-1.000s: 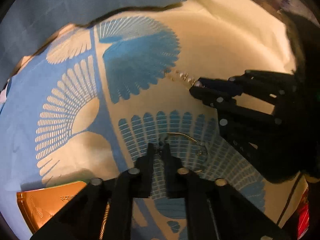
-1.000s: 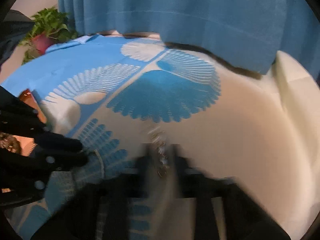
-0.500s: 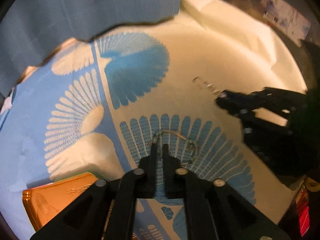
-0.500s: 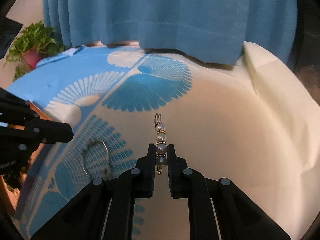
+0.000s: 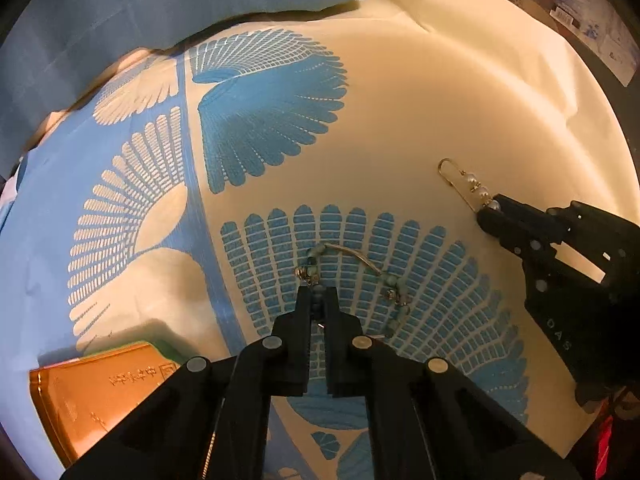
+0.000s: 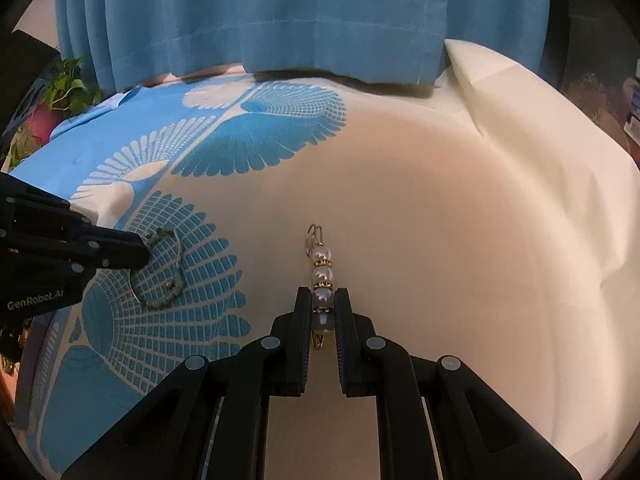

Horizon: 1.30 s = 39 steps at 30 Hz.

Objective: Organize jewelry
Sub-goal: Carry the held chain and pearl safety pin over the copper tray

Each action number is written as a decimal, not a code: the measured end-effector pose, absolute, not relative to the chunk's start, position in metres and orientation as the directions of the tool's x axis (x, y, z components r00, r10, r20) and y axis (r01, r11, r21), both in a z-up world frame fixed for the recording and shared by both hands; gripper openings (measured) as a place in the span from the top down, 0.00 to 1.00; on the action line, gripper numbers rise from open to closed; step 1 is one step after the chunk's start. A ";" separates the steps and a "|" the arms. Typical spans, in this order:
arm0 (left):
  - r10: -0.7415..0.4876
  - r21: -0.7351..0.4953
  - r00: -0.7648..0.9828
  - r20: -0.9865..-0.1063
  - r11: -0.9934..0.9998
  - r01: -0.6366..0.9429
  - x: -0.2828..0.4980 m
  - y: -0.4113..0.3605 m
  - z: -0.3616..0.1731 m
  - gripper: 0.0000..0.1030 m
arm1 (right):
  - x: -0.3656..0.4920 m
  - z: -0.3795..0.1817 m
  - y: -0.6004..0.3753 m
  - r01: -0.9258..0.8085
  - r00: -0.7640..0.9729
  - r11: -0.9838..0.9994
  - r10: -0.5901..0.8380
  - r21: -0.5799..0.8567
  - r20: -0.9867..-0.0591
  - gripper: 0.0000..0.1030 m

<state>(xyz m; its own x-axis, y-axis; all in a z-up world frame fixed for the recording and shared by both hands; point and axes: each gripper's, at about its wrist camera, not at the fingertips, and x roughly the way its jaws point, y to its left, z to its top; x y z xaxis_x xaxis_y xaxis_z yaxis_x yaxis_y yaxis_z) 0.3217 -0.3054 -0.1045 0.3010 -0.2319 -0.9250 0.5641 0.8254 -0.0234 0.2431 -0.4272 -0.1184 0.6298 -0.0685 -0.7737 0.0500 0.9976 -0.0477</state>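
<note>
Right now the right claw is closed down narrow on a gold safety-pin brooch strung with white pearls and small gold spacer rings, black fingers pressing the lower pearls from both sides, the pin's looped gold end sticking out forward past the fingertips. Brooch sits over the plain cream part of a cream cloth printed with blue fan-shaped feather motifs that covers the desk; can't tell if the pin touches the cloth or hangs just above it. Left wrist view shows same brooch poking out of the right claw, to the right of the nearest blue fan motif. Left claw is nearly closed, only a thin gap, pinching one end of a bracelet of pale green beads with a curved silver bar and gold clasp bits; rest of the bracelet lies loosely curled on the blue fan motif just ahead and right of the fingertips. In the right wrist view the left claw comes in from the left edge, tip at the bracelet, well apart from the brooch. Shiny copper-orange metal tin with stamped characters lies left of the bracelet, near the left claw's base. Blue curtain hangs behind the desk's far edge, green potted plant in a red pot beyond the cloth's far left corner.
</note>
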 end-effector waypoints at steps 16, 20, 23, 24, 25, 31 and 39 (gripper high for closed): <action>-0.311 0.018 0.506 -0.805 0.839 0.544 0.220 -0.247 0.005 0.97 | 0.165 -0.036 -0.392 0.104 0.721 0.995 -0.074 0.002 -0.689 0.89; -0.297 0.034 0.549 -0.781 0.858 0.513 0.186 -0.216 0.024 0.97 | 0.127 -0.016 -0.358 0.088 0.737 0.996 -0.056 0.013 -0.674 0.89; -0.292 0.037 0.574 -0.765 0.870 0.492 0.157 -0.190 0.033 0.97 | 0.100 -0.007 -0.329 0.061 0.744 0.998 -0.032 0.019 -0.668 0.89; -0.289 0.036 0.582 -0.760 0.875 0.482 0.144 -0.178 0.035 0.97 | 0.090 -0.005 -0.318 0.049 0.745 0.999 -0.024 0.019 -0.667 0.89; -0.287 0.036 0.585 -0.758 0.878 0.477 0.138 -0.172 0.034 0.97 | 0.082 -0.004 -0.308 0.039 0.746 0.999 -0.015 0.021 -0.666 0.89; -0.261 0.027 0.599 -0.757 0.904 0.427 0.093 -0.120 0.030 0.97 | 0.040 -0.007 -0.247 -0.036 0.734 0.999 0.054 0.041 -0.677 0.89; -0.222 0.017 0.618 -0.754 0.934 0.356 0.076 -0.066 0.021 0.97 | 0.020 -0.017 -0.177 -0.141 0.702 0.989 0.126 0.037 -0.701 0.89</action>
